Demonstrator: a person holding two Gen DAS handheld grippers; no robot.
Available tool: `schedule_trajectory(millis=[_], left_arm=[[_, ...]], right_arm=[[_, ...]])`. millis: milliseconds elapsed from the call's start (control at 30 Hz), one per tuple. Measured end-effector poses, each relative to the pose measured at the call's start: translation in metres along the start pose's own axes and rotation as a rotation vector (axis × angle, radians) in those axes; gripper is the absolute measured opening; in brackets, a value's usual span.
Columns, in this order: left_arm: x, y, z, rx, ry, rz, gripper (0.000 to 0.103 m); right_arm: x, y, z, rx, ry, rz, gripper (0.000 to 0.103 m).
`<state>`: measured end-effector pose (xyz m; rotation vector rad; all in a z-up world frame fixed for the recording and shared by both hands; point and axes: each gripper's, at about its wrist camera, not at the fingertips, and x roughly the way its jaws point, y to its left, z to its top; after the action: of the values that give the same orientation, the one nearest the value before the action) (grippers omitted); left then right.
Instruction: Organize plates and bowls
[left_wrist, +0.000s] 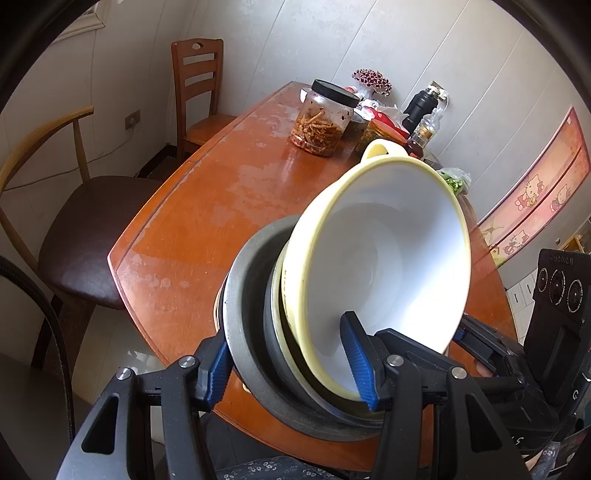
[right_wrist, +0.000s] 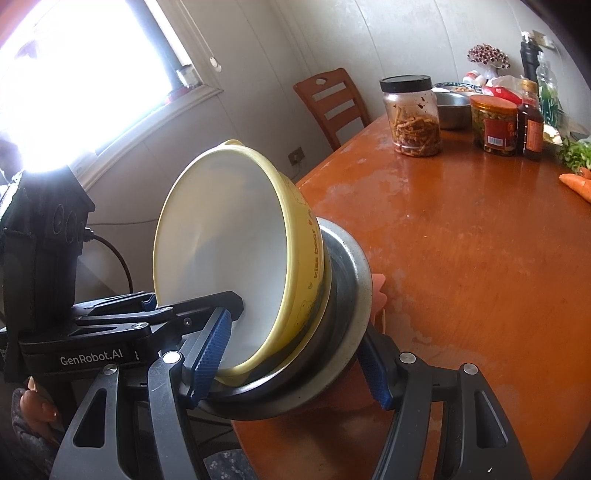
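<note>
A yellow bowl (left_wrist: 384, 258) with a white inside is nested in a grey plate (left_wrist: 247, 295), with another dark dish between them. The stack is tipped on edge above the near edge of the wooden table (left_wrist: 207, 206). My left gripper (left_wrist: 291, 365) is shut on the stack's rims, one pad inside the bowl and one behind the plate. My right gripper (right_wrist: 295, 354) is shut on the same stack, yellow bowl (right_wrist: 236, 254) and grey plate (right_wrist: 351, 302), from the other side. The right gripper also shows in the left wrist view (left_wrist: 476, 339).
At the table's far end stand a jar of pickled strips (left_wrist: 321, 122), more jars and bottles (right_wrist: 495, 123), a metal bowl (right_wrist: 452, 107), greens and a carrot (right_wrist: 576, 184). Two chairs (left_wrist: 199, 92) stand to the left of the table. A window (right_wrist: 85, 74) is behind.
</note>
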<state>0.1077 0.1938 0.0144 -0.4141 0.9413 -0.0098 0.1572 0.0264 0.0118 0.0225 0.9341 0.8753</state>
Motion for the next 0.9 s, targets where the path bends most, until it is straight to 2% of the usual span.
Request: schedule_trajectory(millis=[900], left_arm=[[0.0091, 0.0023, 0.0032, 0.0, 0.017, 0.004, 0.055]], right_arm=[[0.0068, -0.006, -0.0003, 0.015, 0.018, -0.003, 0.069]])
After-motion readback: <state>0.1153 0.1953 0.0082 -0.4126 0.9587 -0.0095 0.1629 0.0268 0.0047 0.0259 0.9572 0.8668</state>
